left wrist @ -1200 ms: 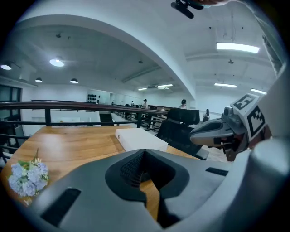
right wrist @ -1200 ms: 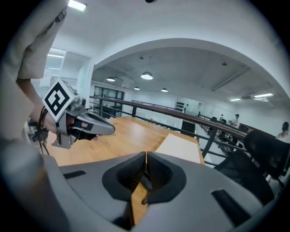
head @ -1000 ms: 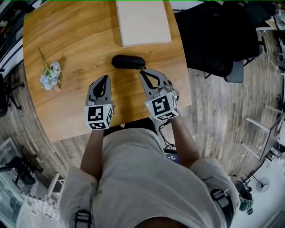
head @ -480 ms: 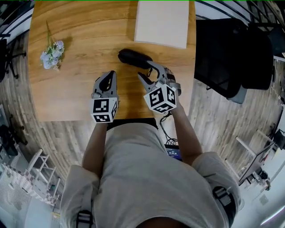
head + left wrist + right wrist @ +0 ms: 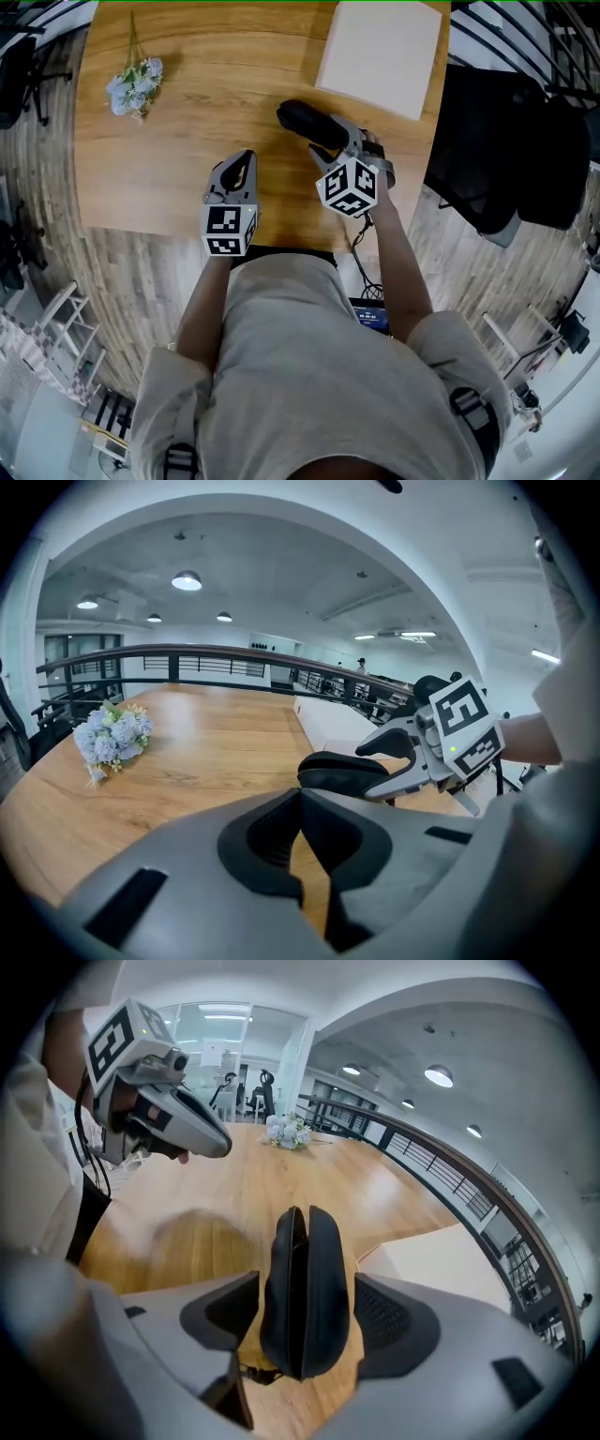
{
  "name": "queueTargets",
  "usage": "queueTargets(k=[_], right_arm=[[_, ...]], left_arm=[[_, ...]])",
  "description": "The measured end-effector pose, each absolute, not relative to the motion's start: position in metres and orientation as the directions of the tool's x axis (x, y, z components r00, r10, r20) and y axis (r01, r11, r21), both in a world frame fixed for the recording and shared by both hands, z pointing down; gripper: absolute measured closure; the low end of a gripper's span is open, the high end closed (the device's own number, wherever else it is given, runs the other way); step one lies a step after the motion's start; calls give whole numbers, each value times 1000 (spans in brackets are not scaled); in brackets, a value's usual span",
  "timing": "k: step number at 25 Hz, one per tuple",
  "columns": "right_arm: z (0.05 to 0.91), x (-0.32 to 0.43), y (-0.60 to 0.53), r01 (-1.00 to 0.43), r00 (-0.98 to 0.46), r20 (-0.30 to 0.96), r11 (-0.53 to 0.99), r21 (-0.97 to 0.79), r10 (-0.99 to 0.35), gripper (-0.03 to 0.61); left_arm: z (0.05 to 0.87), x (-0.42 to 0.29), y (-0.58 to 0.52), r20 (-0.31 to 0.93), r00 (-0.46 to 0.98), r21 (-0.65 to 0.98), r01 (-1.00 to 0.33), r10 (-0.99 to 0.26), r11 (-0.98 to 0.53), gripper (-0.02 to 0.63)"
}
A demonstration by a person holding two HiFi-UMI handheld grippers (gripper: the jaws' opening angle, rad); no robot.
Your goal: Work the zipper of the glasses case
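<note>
While right tool [image 5: 336, 141] had just been opening its jaws wide, glasses case [image 5: 302, 1279] lay between them, ungripped, on worktop [image 5: 187, 112] | left tool [image 5: 302, 803] closed tight, empty, alongside | risk: case skidding away if jaws closed off-centre.

The left gripper [image 5: 301, 795] at six o'clock has its jaws together and empty, and beyond it on the table [image 5: 206, 752] the case [image 5: 339, 772] lies between the right gripper's [image 5: 373, 772] just-opening jaws at three o'clock, with flowers [image 5: 114, 738] at nine.

Pale flower bouquet [image 5: 134, 82] on wooden table [image 5: 187, 141], flat white box [image 5: 380, 56] at far edge, black chair [image 5: 511, 136] beside
</note>
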State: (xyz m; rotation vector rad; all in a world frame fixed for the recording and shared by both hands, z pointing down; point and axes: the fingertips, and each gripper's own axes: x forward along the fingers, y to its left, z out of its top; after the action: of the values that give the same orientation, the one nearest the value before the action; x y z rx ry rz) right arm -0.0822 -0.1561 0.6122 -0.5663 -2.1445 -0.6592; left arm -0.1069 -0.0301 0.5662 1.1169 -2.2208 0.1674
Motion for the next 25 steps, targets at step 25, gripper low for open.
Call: queueTargets(k=[25], right_arm=[[557,-86,-141,581,-646,753,721,378,126,308]], left_arm=[[516,-141,-28,538,-303,-9,-935,-787,354,592]])
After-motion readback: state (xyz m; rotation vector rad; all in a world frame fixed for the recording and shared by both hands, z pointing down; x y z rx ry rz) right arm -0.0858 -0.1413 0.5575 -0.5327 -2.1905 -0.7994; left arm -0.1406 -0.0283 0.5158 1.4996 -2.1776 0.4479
